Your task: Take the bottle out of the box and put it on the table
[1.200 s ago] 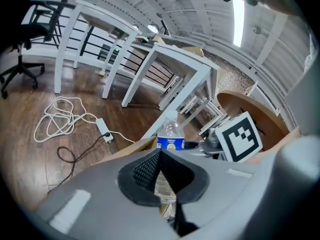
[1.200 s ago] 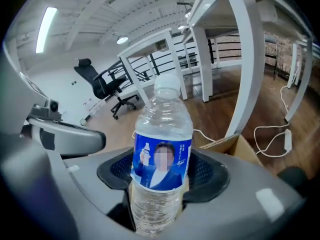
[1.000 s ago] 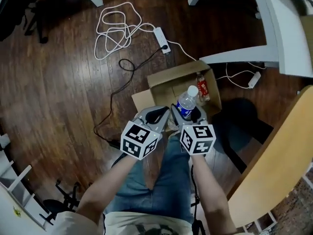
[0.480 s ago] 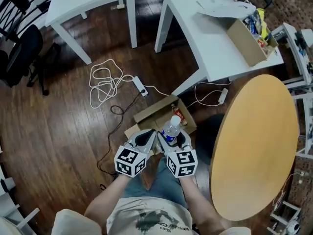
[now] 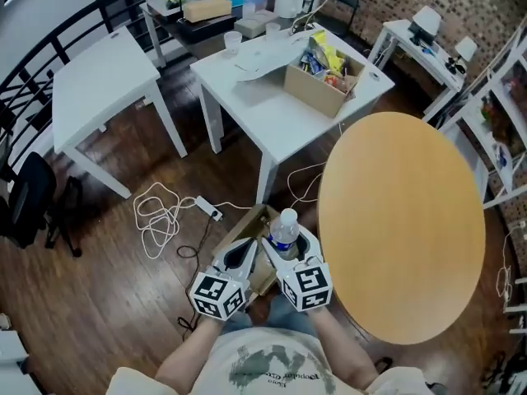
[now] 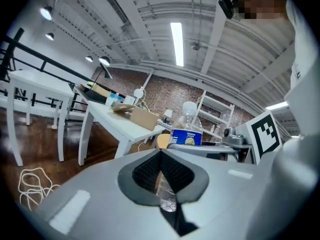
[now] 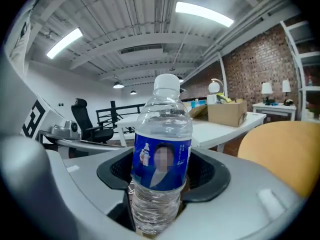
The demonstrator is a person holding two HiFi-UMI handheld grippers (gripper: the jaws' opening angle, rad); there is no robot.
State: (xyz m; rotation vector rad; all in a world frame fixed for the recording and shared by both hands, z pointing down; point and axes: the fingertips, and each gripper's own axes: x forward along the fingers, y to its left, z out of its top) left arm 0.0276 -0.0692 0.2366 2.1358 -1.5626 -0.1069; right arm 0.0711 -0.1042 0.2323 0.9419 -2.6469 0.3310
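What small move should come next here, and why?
Probably carry the bottle rightward over the round table. The right hand-held gripper holds it upright, lifted clear of the box, and the round table right beside it looks bare.

The left forearm [image 5: 191, 359] and the right forearm [image 5: 336, 346] reach forward from the bottom of the head view, close together and nearly parallel, so the left gripper [image 5: 241, 251] and the right gripper [image 5: 290, 252] sit side by side in front of the body, with the left marker cube [image 5: 218, 295] and the right marker cube [image 5: 306, 286] turned up to the camera. The left gripper's jaws meet at their tips with nothing between them. The right gripper's jaws stand wide, dark pads pressed on both sides of an upright bottle [image 7: 161, 154], gripping its lower body
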